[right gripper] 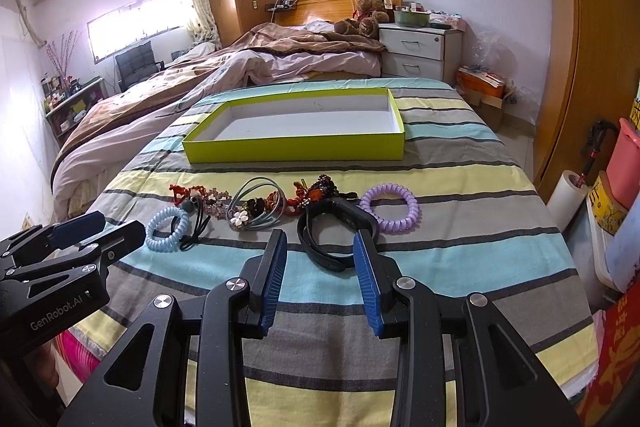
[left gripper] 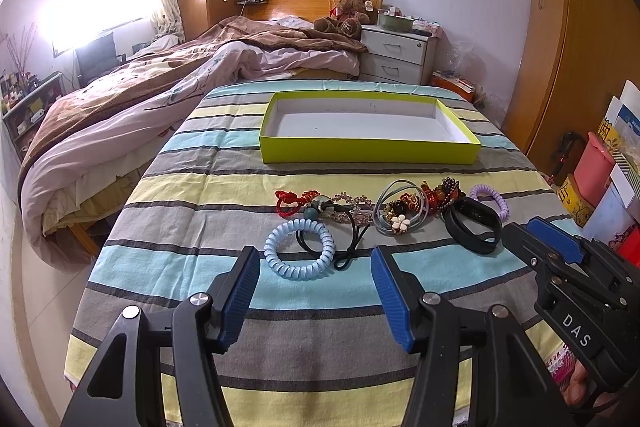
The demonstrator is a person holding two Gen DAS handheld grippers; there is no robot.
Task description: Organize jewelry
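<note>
A row of jewelry lies on a striped cloth. From the left: a light blue coil band (left gripper: 299,249) (right gripper: 167,229), black hair ties (left gripper: 344,239), a red knotted cord (left gripper: 294,202), a grey ring with a white flower (left gripper: 400,223) (right gripper: 242,218), beaded pieces (left gripper: 446,193), a black wristband (left gripper: 474,225) (right gripper: 336,231) and a purple coil band (left gripper: 490,199) (right gripper: 390,207). An empty lime-green box (left gripper: 368,151) (right gripper: 296,151) stands behind them. My left gripper (left gripper: 316,263) is open just short of the blue coil. My right gripper (right gripper: 320,247) is open just short of the wristband.
The striped cloth (left gripper: 304,343) covers a table that drops off at both sides. A bed with rumpled blankets (left gripper: 160,83) lies to the left and behind. A white nightstand (left gripper: 396,55) stands at the back. Boxes and a pink bin (left gripper: 596,167) crowd the right edge.
</note>
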